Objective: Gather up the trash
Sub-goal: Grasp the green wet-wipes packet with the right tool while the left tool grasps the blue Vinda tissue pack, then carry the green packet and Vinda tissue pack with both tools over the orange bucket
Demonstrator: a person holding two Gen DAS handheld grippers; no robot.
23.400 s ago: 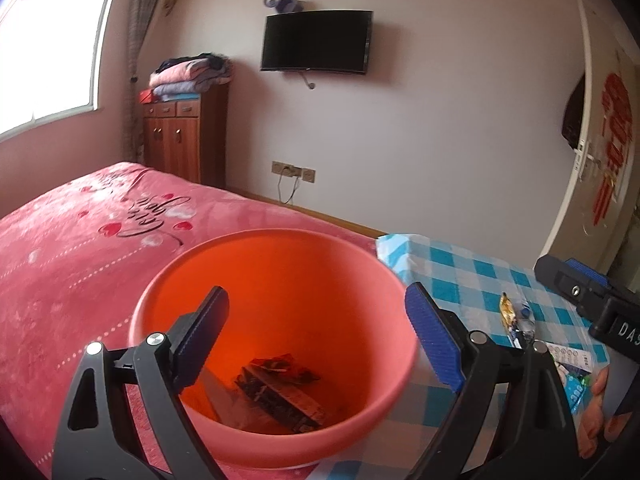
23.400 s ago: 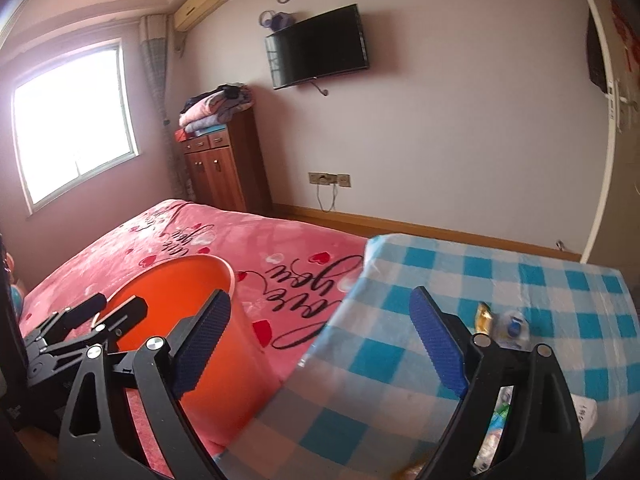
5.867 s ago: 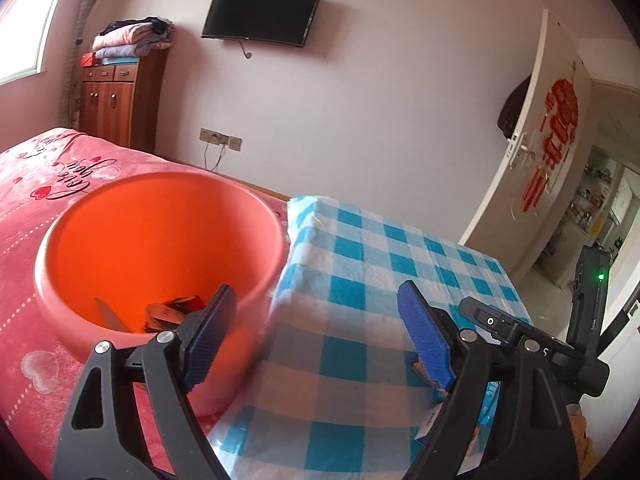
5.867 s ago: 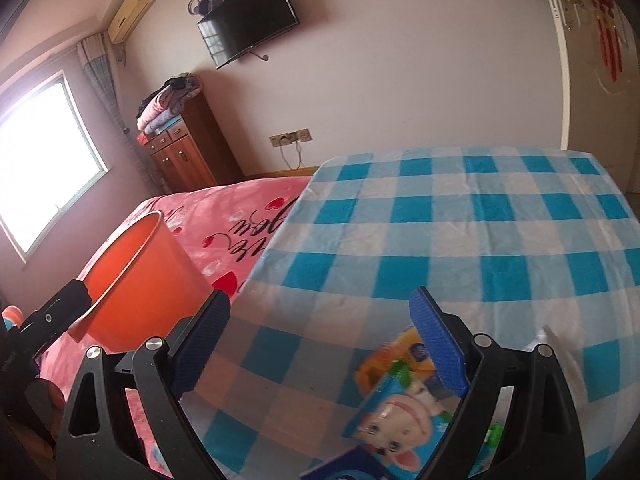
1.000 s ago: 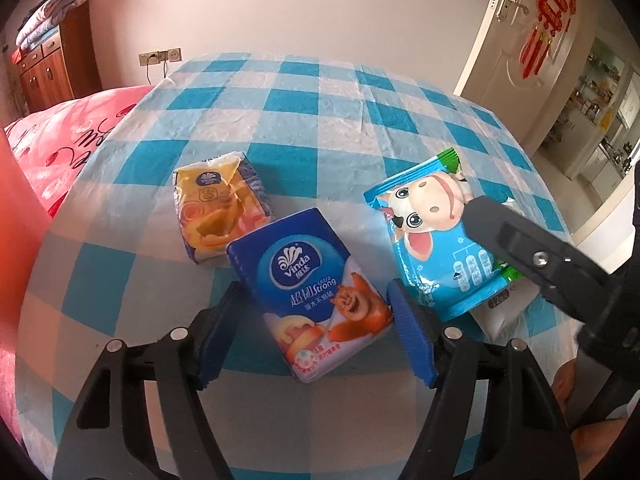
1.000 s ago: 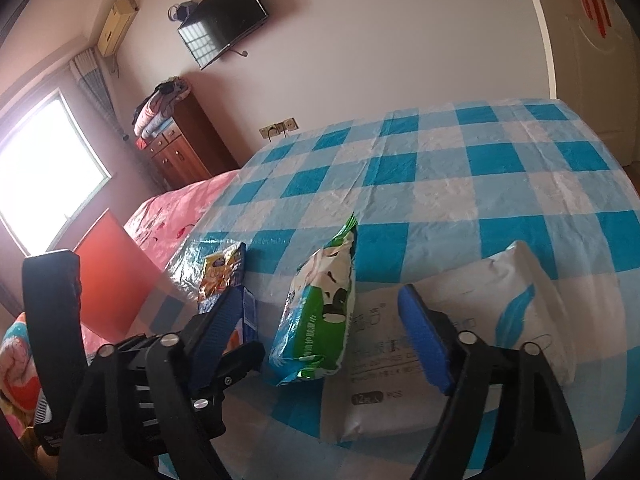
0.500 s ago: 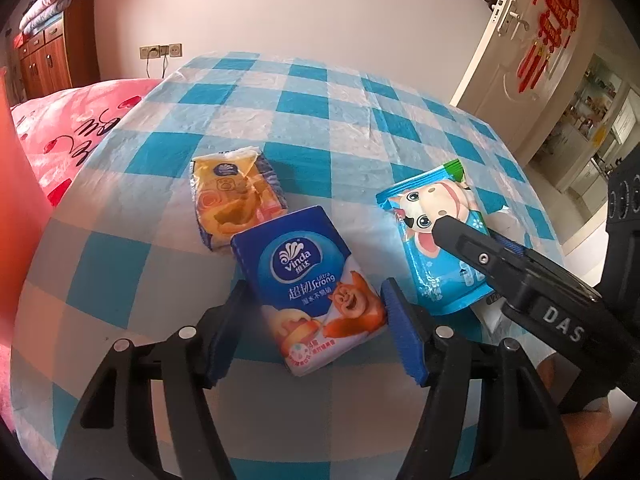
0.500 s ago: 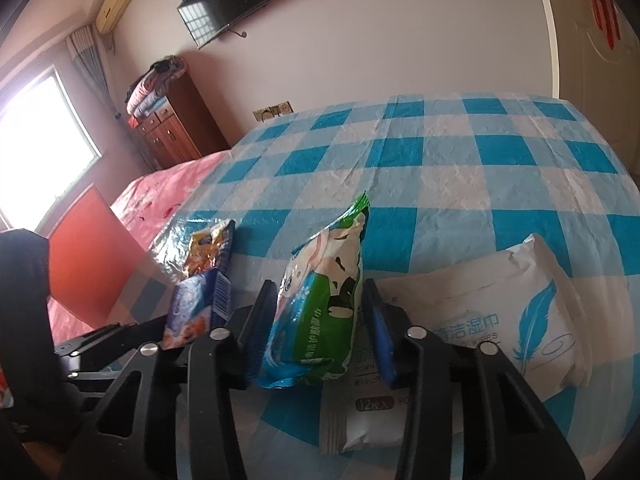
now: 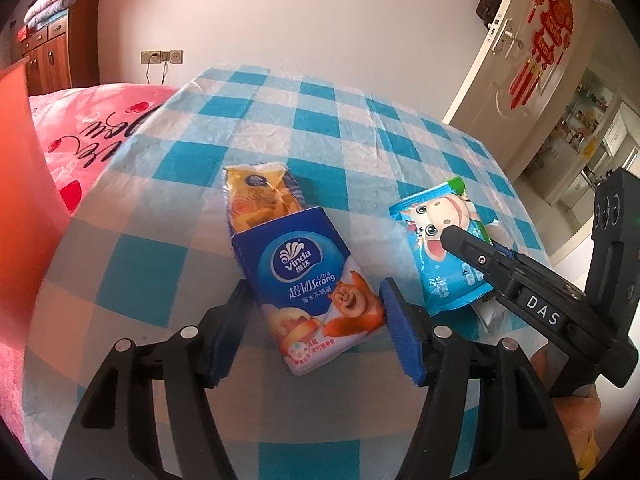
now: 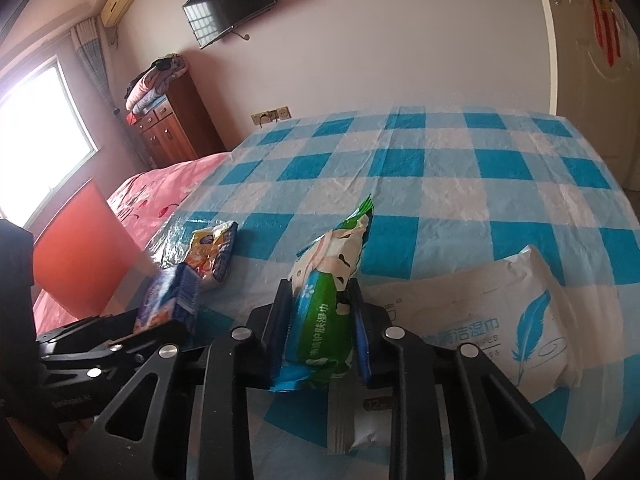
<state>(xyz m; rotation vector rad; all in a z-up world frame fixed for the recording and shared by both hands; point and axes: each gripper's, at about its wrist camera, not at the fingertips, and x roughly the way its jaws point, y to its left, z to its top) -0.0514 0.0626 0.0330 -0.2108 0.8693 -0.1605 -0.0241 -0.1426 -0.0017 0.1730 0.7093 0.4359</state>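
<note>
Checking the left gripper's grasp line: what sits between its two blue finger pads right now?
The blue Vinda tissue pack lies between the pads of the left gripper, its lower end in the gap, with bare checkered tablecloth showing at each side. The left wrist view shows it.

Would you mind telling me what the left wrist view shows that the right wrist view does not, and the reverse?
Only the left wrist view shows the open doorway and the tissue pack's printed face, between the open left gripper.

Only the right wrist view shows the TV, the window and the white wipes pack.

Both show the checked tablecloth, the yellow snack packet, and the right gripper shut on the cow-print packet.
</note>
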